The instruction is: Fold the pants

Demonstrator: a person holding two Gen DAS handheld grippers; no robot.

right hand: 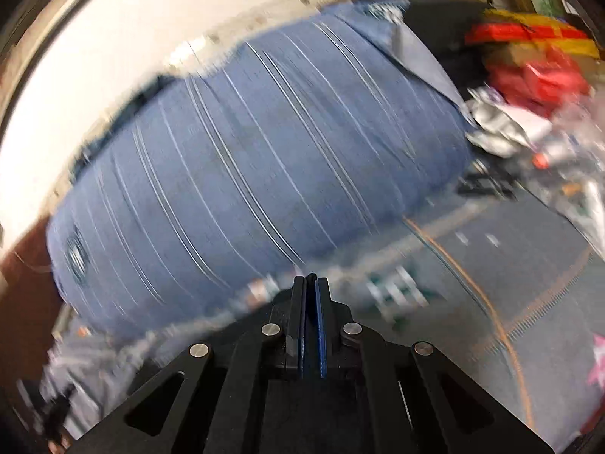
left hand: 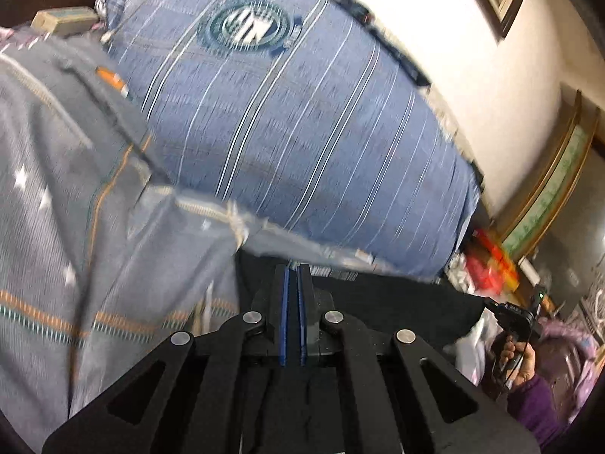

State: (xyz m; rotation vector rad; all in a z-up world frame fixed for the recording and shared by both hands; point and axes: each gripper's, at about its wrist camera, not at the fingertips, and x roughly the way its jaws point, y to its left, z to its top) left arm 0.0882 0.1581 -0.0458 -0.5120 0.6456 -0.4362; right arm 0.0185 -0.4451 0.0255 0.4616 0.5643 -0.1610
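Observation:
The black pants (left hand: 382,295) hang as a dark band stretched between my two grippers, over the bed. My left gripper (left hand: 293,269) is shut, with the black cloth pinched at its tips. At the right edge of the left wrist view, a hand in a purple sleeve (left hand: 518,359) holds the other gripper's body; its tips are hidden there. In the right wrist view, my right gripper (right hand: 311,279) is shut on the pants (right hand: 261,308), and a small tuft of black cloth pokes out between the pads. Both views are blurred.
A large blue striped pillow (left hand: 302,125) with a round emblem lies just behind the pants against the white wall (left hand: 472,56). A grey bedsheet (left hand: 75,208) with stars and orange lines covers the bed. Red and yellow packages (right hand: 537,60) and crumpled bags sit at the right.

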